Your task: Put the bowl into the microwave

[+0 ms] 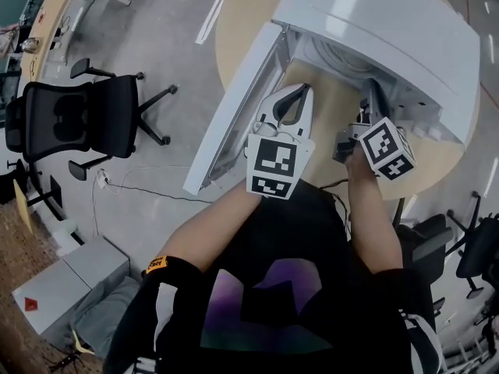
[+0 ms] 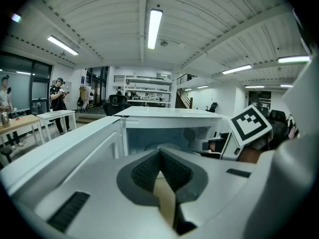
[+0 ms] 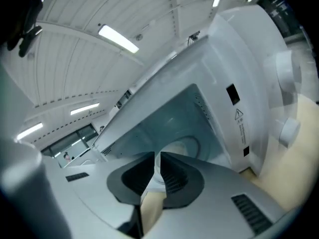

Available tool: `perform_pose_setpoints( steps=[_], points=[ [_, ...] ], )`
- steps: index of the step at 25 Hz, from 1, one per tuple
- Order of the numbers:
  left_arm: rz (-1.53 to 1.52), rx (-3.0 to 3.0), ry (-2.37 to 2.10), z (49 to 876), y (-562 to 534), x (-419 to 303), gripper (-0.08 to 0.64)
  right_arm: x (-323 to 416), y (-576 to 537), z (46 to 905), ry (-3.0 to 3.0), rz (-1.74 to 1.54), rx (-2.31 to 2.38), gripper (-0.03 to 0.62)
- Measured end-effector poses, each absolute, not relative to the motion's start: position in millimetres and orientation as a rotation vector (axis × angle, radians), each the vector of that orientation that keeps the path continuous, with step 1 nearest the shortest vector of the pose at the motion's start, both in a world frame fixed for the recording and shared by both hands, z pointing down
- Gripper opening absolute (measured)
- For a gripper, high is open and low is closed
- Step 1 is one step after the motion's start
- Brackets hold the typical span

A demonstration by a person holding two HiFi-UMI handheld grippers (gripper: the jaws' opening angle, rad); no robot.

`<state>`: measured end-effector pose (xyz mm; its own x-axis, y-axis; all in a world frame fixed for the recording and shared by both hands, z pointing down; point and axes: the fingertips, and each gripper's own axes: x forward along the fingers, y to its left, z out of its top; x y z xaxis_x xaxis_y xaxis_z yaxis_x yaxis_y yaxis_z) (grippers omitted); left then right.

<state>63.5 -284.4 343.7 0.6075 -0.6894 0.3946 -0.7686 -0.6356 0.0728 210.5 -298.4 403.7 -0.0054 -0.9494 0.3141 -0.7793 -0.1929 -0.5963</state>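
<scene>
A white microwave (image 1: 374, 22) stands on a round wooden table (image 1: 335, 104), its door (image 1: 234, 107) swung open to the left. My right gripper (image 1: 369, 101) reaches into the cavity mouth. In the right gripper view its pads (image 3: 156, 156) stand parallel with a thin slit, closed on the near rim of a white bowl (image 3: 180, 147) that sits low inside the cavity (image 3: 169, 118). My left gripper (image 1: 306, 90) hovers before the opening, its tips touching (image 2: 159, 151) and holding nothing. From the left gripper view only a pale round shape (image 2: 162, 146) shows inside.
The open door edges the left side of the opening. A black office chair (image 1: 78, 119) and a grey box (image 1: 62, 279) stand on the floor at left, with a cable (image 1: 148, 189) trailing near them. People (image 2: 59, 96) stand at far desks.
</scene>
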Motion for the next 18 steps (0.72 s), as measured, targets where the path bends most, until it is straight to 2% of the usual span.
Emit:
perform_pose_setpoints(
  steps=[10,18],
  points=[
    [0.388,2.639,-1.17,320,-257,43,0.044,150,-253,330,2.167,-0.603,-2.121,0.046],
    [0.33,2.711,-1.119,301,-213,23,0.044,113,-205,306,2.229,-0.468,-2.167,0.046]
  ],
)
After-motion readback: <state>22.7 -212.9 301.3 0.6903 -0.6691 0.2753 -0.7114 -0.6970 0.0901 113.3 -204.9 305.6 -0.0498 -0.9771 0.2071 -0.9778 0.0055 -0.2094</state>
